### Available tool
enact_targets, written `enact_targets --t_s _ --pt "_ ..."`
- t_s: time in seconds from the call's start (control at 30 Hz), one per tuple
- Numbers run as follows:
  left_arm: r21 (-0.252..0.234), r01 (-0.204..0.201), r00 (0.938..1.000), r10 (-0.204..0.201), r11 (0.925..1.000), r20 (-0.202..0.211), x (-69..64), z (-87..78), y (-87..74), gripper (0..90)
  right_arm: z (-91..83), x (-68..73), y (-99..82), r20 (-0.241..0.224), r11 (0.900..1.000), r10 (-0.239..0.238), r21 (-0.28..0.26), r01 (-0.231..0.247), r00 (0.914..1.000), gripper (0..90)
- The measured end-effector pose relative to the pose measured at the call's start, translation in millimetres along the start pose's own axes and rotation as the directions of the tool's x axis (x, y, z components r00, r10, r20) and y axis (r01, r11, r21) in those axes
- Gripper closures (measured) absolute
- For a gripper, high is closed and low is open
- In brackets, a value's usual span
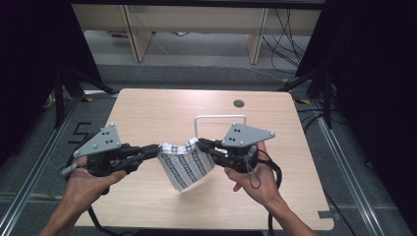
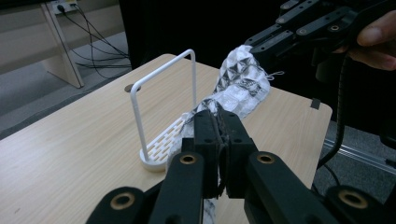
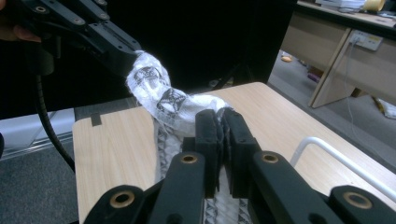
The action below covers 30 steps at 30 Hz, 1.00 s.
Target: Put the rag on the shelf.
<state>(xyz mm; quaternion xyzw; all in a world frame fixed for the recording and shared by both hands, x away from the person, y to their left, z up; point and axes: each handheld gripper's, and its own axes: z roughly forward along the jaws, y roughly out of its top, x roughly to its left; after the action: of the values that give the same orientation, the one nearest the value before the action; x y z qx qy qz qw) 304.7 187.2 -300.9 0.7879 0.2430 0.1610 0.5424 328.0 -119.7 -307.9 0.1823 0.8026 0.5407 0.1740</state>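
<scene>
A white cloth with a black pattern (image 1: 186, 164) hangs above the wooden table (image 1: 162, 113), stretched between the two grippers. My left gripper (image 1: 158, 150) is shut on its left top corner, and my right gripper (image 1: 200, 143) is shut on its right top corner. In the left gripper view the cloth (image 2: 243, 86) runs from my closed jaws (image 2: 221, 123) up to the other gripper. The right gripper view shows the cloth (image 3: 161, 100) bunched between its shut jaws (image 3: 223, 122) and the left gripper. A white wire rack (image 1: 220, 120) stands on the table just behind the cloth, also visible as the rack (image 2: 161, 88).
A round cable hole (image 1: 239, 103) sits near the table's far edge. Desk legs and cables (image 1: 285, 34) lie on the floor beyond. Metal rails (image 1: 344, 162) run along the floor on both sides of the table.
</scene>
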Motion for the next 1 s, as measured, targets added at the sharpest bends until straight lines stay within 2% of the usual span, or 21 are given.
enact_targets --t_s 0.07,0.1,0.17,0.3,0.33,0.37,0.47,0.63,0.67,0.83,0.93,1.0 --pt "0.0 -0.008 0.9999 0.008 1.0 0.008 -1.9 4.9 5.9 86.6 -4.2 -1.1 0.6 0.009 0.9998 -0.018 -0.004 0.018 0.9998 86.3" --pt "0.002 -0.011 0.9999 0.011 0.9999 0.01 -2.1 6.5 7.8 86.6 -8.3 -1.3 0.6 0.012 1.0 -0.004 -0.004 0.004 0.9999 86.3" --pt "-0.004 -0.012 0.9998 0.012 0.9999 0.014 -2.5 10.4 11.8 86.6 -12.4 -4.1 0.6 0.028 0.9998 -0.014 -0.016 0.014 0.9995 86.3" --pt "-0.009 -0.018 0.9996 0.018 0.9998 0.023 -2.7 20.2 20.2 86.6 -21.4 -10.5 0.1 0.049 0.9997 0.008 -0.022 -0.007 0.9988 86.3" --pt "-0.01 -0.02 0.9995 0.02 0.9997 0.023 -2.2 22.3 22.3 86.6 -23.3 -11.7 -0.1 0.045 0.9995 0.026 -0.02 -0.025 0.9986 86.3" --pt "-0.014 -0.021 0.9996 0.021 0.9997 0.021 -1.9 24.4 24.3 86.6 -24.7 -14.7 -0.1 0.057 0.9995 0.009 -0.03 -0.008 0.9983 86.3" --pt "-0.02 -0.023 0.9995 0.024 0.9995 0.023 -1.0 30.7 30.5 86.7 -29.5 -18.3 -0.1 0.075 0.9991 0.031 -0.03 -0.028 0.9967 86.3" --pt "-0.035 -0.024 0.9995 0.025 0.9991 0.019 0.5 40.6 40.7 86.6 -34.8 -27.8 0.6 0.105 0.9986 0.036 -0.043 -0.032 0.9938 86.3" --pt "-0.037 -0.032 0.9993 0.033 0.9988 0.016 1.8 44.7 44.8 86.6 -35.5 -27.7 0.6 0.112 0.9978 0.053 -0.046 -0.048 0.9923 86.3" --pt "-0.051 -0.033 0.9994 0.033 0.9982 0.008 4.5 55.0 55.9 86.6 -41.2 -36.1 1.0 0.129 0.9967 0.065 -0.057 -0.058 0.9895 86.3" --pt "-0.057 -0.032 0.9994 0.033 0.9978 0.007 6.0 59.2 59.9 86.7 -43.2 -39.9 1.3 0.147 0.9969 0.056 -0.063 -0.048 0.9876 86.3" --pt "-0.064 -0.027 0.9996 0.027 0.9976 0.001 8.5 65.7 65.2 86.7 -45.9 -43.2 1.6 0.153 0.9956 0.078 -0.063 -0.069 0.9852 86.3"
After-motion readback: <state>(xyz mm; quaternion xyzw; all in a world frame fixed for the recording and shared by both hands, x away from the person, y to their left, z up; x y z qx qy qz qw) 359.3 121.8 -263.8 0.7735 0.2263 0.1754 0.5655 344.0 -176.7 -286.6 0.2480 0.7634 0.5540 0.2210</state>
